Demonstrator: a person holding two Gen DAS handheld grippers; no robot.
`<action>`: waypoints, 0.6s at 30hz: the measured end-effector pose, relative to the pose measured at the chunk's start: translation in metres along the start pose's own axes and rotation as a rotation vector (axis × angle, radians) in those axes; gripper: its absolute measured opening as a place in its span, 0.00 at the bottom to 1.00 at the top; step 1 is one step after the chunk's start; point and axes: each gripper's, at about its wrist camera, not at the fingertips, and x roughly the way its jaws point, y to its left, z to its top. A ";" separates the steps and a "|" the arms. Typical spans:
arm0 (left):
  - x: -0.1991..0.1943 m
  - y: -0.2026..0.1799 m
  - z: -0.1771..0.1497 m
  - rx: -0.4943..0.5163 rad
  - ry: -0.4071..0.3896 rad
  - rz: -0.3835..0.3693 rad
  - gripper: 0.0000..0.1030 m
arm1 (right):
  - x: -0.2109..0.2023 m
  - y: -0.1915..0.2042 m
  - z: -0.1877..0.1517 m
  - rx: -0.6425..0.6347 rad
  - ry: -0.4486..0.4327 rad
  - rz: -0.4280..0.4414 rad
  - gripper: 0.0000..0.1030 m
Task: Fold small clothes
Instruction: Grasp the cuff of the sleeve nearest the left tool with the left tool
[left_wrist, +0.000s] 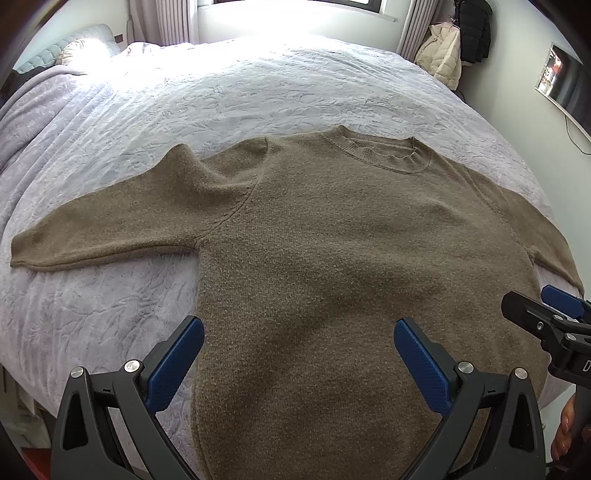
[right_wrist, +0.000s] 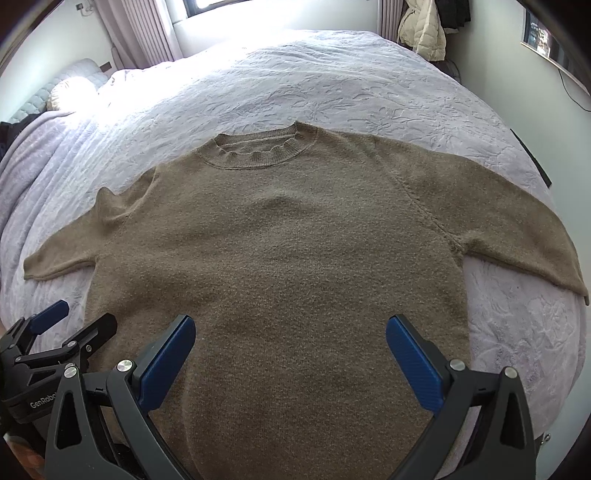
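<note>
A brown knitted sweater (left_wrist: 332, 236) lies flat on the bed with its front up, collar (left_wrist: 384, 153) at the far end and both sleeves spread out sideways. The left sleeve (left_wrist: 103, 229) reaches the left edge of the left wrist view. My left gripper (left_wrist: 299, 334) hovers open over the lower left part of the body, nothing between its blue pads. In the right wrist view the same sweater (right_wrist: 280, 236) fills the middle, and my right gripper (right_wrist: 290, 332) stands open above its lower part. The left gripper (right_wrist: 74, 321) shows at that view's lower left.
The bed has a pale lilac embossed cover (left_wrist: 258, 92), with a pillow and padded headboard (left_wrist: 74, 44) at the far left. Coats (left_wrist: 454, 48) hang at the far right, a wall screen (left_wrist: 565, 85) beside them. A person's hand (left_wrist: 565, 432) holds the right gripper (left_wrist: 546, 310).
</note>
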 end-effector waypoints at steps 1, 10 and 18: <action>0.001 0.001 0.000 -0.001 0.001 -0.002 1.00 | 0.001 0.001 0.000 0.000 0.002 0.010 1.00; 0.006 0.008 0.001 -0.013 0.009 -0.013 1.00 | 0.005 0.012 0.005 -0.014 0.005 0.014 1.00; 0.011 0.054 0.007 -0.117 -0.017 -0.110 1.00 | 0.008 0.022 0.005 -0.028 0.010 0.021 1.00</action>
